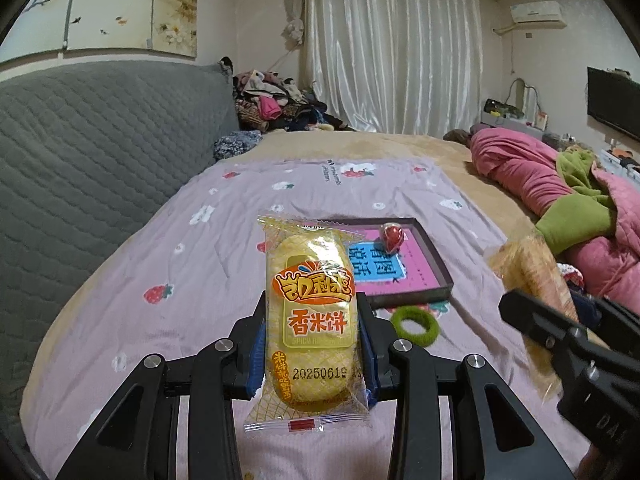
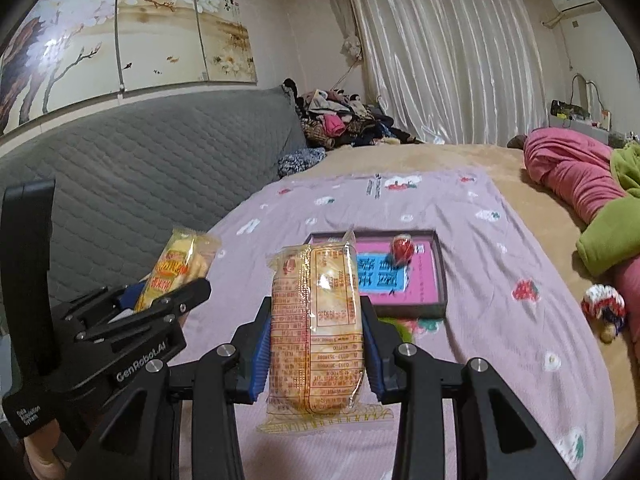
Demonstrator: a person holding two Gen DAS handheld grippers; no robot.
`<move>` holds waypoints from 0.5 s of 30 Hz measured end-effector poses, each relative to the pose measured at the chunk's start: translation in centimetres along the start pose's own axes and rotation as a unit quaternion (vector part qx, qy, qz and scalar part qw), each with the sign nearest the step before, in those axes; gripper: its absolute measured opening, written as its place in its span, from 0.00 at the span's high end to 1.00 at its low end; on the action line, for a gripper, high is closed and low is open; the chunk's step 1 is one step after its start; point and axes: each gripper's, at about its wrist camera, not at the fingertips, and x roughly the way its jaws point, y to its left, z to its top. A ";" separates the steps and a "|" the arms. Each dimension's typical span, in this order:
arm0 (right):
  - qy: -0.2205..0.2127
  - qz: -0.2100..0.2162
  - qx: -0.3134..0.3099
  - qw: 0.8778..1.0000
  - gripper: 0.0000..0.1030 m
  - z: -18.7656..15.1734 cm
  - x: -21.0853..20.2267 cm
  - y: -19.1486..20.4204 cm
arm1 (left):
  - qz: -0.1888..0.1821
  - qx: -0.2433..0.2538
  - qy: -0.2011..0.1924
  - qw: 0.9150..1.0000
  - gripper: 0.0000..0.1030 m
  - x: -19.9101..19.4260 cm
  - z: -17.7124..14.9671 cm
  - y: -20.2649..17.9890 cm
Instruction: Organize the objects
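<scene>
My left gripper (image 1: pixel 312 320) is shut on a yellow rice-cracker packet (image 1: pixel 310 264), held upright with its printed front facing the camera. My right gripper (image 2: pixel 316 308) is shut on a second packet (image 2: pixel 316 272), back label showing. Both hang above the lilac sheet, side by side. Each shows in the other's view: the right gripper (image 1: pixel 556 308) with its packet (image 1: pixel 528 264), the left gripper (image 2: pixel 156 292) with its packet (image 2: pixel 182 260). Beyond them lies a dark-rimmed tray (image 1: pixel 438 276) (image 2: pixel 442 276) with a pink and blue card and a red wrapped sweet (image 1: pixel 392 237) (image 2: pixel 403 251).
A green hair tie (image 1: pixel 414 326) lies on the sheet just before the tray. A grey quilted headboard (image 1: pixel 100 152) runs along the left. Pink and green bedding (image 1: pixel 560 216) is heaped at the right, and a small knitted ball (image 2: pixel 604 306) lies beside it. Clothes are piled at the back.
</scene>
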 end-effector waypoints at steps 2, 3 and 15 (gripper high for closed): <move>-0.004 -0.002 -0.003 1.000 0.62 0.9 0.7 -0.6 | -0.002 0.002 0.000 1.000 0.62 0.9 0.8 -0.3; -0.006 -0.004 -0.005 1.000 0.62 1.4 1.1 -0.9 | 0.001 0.005 -0.001 1.000 0.62 1.5 1.2 -0.5; -0.023 -0.010 -0.006 1.000 0.62 5.0 4.7 -3.5 | 0.000 0.011 0.001 1.000 0.62 7.0 4.8 -2.3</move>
